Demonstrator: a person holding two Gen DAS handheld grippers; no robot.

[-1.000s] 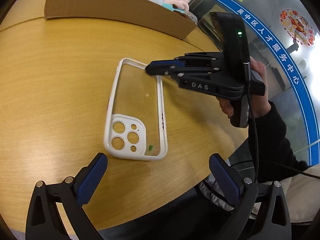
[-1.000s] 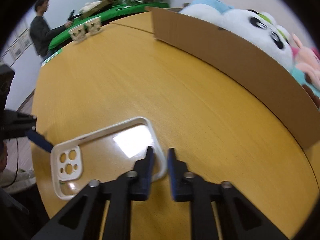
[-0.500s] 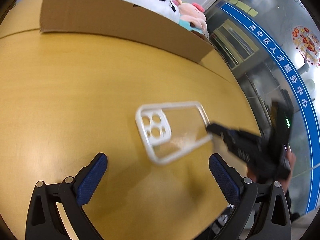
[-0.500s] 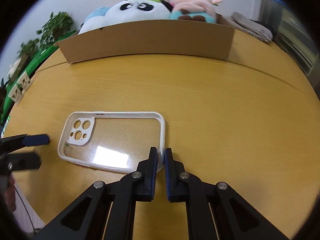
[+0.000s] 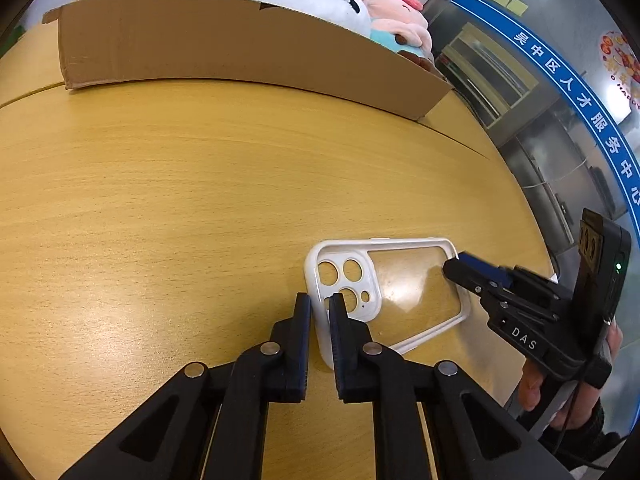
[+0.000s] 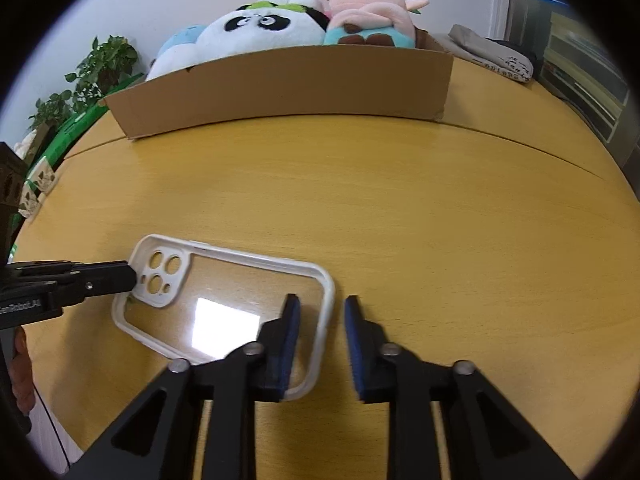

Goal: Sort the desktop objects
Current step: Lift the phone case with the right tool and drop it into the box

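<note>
Handover: our left tongs (image 5: 319,312) have just clamped the phone case (image 5: 400,292) by its camera end.
Right tongs (image 6: 319,320): now released, parted around the other end.
Meaning: left carries it next.
</note>
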